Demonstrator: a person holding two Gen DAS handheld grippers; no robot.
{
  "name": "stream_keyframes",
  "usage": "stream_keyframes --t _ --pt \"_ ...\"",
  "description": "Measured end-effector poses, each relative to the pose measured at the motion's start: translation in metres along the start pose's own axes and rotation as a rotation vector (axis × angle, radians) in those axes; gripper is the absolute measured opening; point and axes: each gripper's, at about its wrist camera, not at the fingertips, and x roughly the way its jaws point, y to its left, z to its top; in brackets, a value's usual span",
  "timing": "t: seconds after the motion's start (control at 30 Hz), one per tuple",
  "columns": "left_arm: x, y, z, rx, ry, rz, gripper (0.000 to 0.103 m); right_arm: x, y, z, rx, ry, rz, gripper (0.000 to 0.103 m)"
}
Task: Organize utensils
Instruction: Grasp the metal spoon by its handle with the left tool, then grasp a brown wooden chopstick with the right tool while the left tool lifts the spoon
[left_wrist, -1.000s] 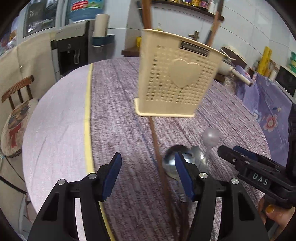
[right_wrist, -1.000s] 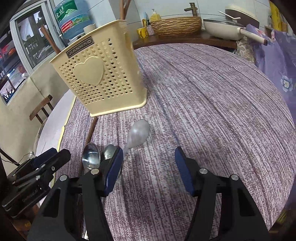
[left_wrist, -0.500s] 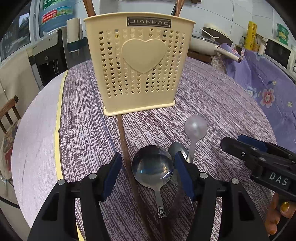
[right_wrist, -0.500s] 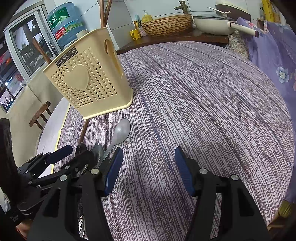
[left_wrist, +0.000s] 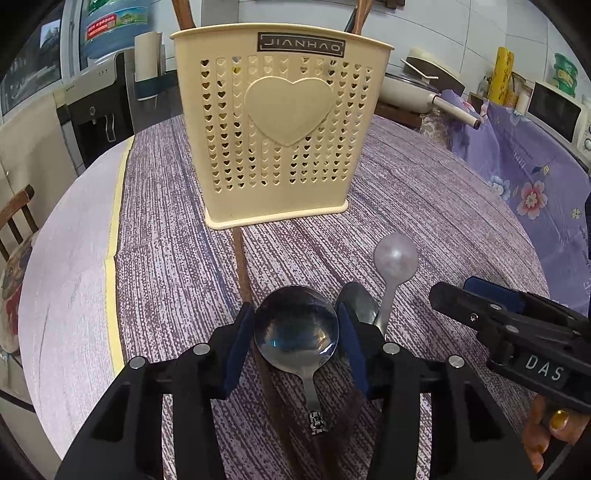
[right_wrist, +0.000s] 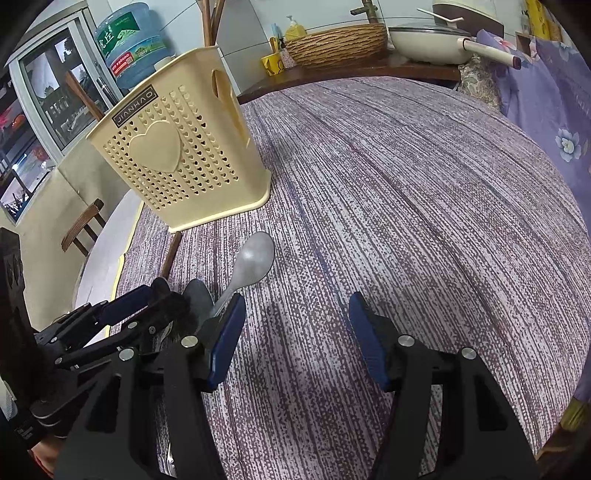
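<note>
A large steel spoon (left_wrist: 295, 332) lies on the striped cloth with its round bowl between the pads of my left gripper (left_wrist: 295, 328). The jaws are closing and both pads meet the bowl's rim. Beside it lie a smaller steel spoon (left_wrist: 356, 301) and a pale grey spoon (left_wrist: 395, 254). A brown chopstick (left_wrist: 240, 258) runs from under the cream heart-pattern utensil holder (left_wrist: 284, 140) toward me. My right gripper (right_wrist: 295, 332) stands open over bare cloth, right of the spoons, and also shows at the right of the left wrist view as right gripper (left_wrist: 452, 290).
Wooden utensils stick up from the holder (right_wrist: 177, 158). A purple flowered cloth (left_wrist: 524, 177) hangs past the table's right edge. A pan (right_wrist: 424, 44) and wicker basket (right_wrist: 332, 40) sit on a counter behind; a chair (right_wrist: 85, 229) stands at left.
My left gripper swung toward the spoons and levelled out; its jaws narrowed from wide apart to hugging the large spoon's bowl. The right gripper stayed in place, still open.
</note>
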Motion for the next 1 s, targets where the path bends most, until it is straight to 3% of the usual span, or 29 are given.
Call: stream_keyframes --t 0.2,0.5,0.73,0.9,1.0 --pt "-0.013 0.013 -0.001 -0.046 -0.025 -0.008 0.047 -0.001 0.005 0.000 -0.009 -0.002 0.003 0.059" --pt "-0.024 0.058 -0.005 -0.151 -0.038 0.080 0.047 0.004 0.021 -0.004 -0.026 0.038 0.015 0.059" --pt "-0.023 0.076 -0.010 -0.195 -0.026 0.103 0.047 0.007 0.032 -0.009 -0.012 0.089 0.089 0.059" --pt "-0.028 0.080 -0.011 -0.201 -0.034 0.100 0.047 -0.001 0.046 -0.002 -0.081 0.016 0.018 0.058" --pt "-0.027 0.084 -0.011 -0.209 -0.032 0.111 0.047 0.001 0.065 0.005 -0.119 0.041 0.100 0.058"
